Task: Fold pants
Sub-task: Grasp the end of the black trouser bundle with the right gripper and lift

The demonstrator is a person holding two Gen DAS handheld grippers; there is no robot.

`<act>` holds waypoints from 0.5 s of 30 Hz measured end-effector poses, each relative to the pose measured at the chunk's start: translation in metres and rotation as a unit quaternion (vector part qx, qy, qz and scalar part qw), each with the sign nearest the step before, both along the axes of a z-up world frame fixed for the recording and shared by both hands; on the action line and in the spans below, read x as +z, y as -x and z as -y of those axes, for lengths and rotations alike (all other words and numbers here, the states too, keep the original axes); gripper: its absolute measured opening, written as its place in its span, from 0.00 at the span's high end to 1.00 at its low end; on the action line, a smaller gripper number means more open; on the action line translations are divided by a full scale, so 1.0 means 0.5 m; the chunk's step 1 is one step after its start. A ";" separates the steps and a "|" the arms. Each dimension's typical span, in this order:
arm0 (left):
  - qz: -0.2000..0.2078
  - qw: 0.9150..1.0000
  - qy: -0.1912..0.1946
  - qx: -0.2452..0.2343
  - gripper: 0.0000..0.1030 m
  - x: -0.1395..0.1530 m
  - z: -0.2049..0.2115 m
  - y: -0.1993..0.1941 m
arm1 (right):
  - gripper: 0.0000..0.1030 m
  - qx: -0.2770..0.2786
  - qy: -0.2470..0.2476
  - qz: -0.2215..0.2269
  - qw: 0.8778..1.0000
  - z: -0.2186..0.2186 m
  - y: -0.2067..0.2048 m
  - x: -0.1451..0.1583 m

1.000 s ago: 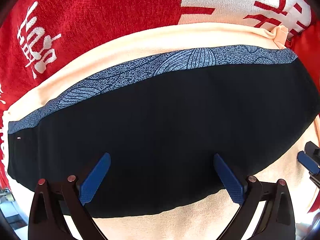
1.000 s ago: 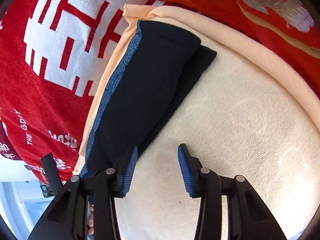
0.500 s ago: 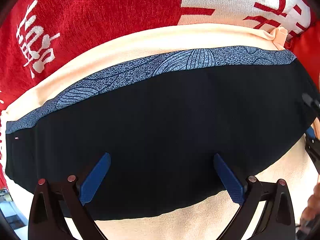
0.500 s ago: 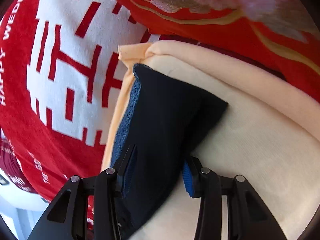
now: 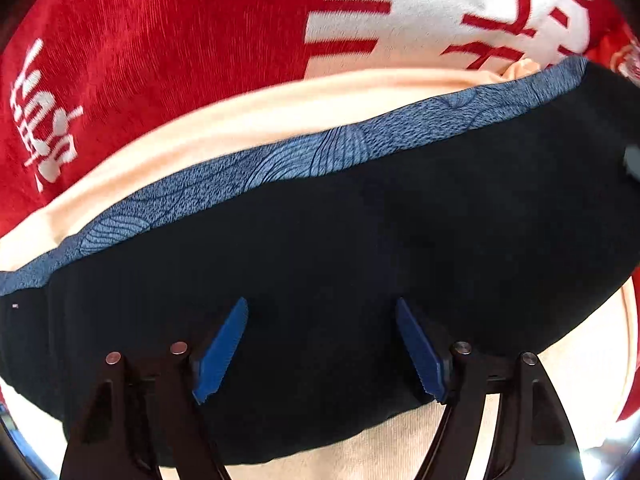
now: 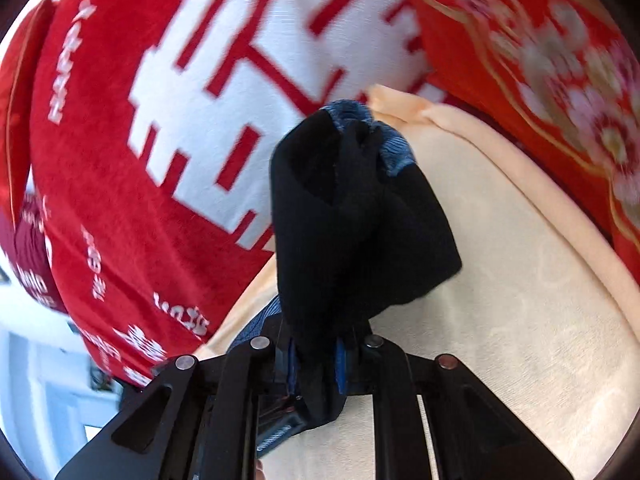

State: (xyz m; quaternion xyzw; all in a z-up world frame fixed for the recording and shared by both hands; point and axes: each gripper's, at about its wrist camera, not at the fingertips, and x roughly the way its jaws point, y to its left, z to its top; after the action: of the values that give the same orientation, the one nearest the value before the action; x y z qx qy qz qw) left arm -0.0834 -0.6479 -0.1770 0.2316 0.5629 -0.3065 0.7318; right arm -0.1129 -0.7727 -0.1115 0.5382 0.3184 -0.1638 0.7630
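Dark pants [image 5: 340, 248] with a blue patterned waistband [image 5: 320, 152] lie across a cream cushion [image 5: 260, 120]. My left gripper [image 5: 320, 302] points down over the middle of the pants. Its jaws are closing, the dark cloth lies between the blue pads [image 5: 222, 352], and no pinch shows. In the right wrist view, my right gripper [image 6: 316, 356] is closing on the end of the pants [image 6: 352, 232]. That end is bunched between its pads and lifted off the cream cushion [image 6: 500, 300], with the waistband corner [image 6: 392, 148] on top.
A red blanket with white characters [image 5: 160, 60] surrounds the cushion at the back and left [image 6: 140, 160]. A red embroidered floral fabric [image 6: 560, 60] lies at the far right. A pale floor or wall [image 6: 40, 380] shows past the bed edge at lower left.
My right gripper slid onto the pants' end, shut on it and raised it off the cushion. The left jaws narrowed over the pants; the pants' right end rose in the left view.
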 end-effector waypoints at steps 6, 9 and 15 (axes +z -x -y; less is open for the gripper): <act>-0.009 1.000 0.012 -0.021 0.25 -0.001 -0.017 -0.018 | 0.85 0.046 0.065 -0.019 0.997 -0.057 -0.055 0.068; -0.024 0.999 0.030 -0.029 0.25 0.004 -0.039 -0.032 | 0.85 0.069 0.097 -0.030 0.992 -0.097 -0.083 0.100; -0.032 0.998 0.048 -0.016 0.25 0.053 -0.165 -0.093 | 0.85 0.136 0.179 -0.066 0.972 -0.215 -0.158 0.155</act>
State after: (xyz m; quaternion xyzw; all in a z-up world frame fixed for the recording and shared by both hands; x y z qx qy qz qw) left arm -0.0367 -0.5656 -0.1505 0.1953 0.5668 -0.3517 0.7189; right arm -0.0341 -0.6653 -0.0342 0.3323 0.4035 -0.1477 0.8396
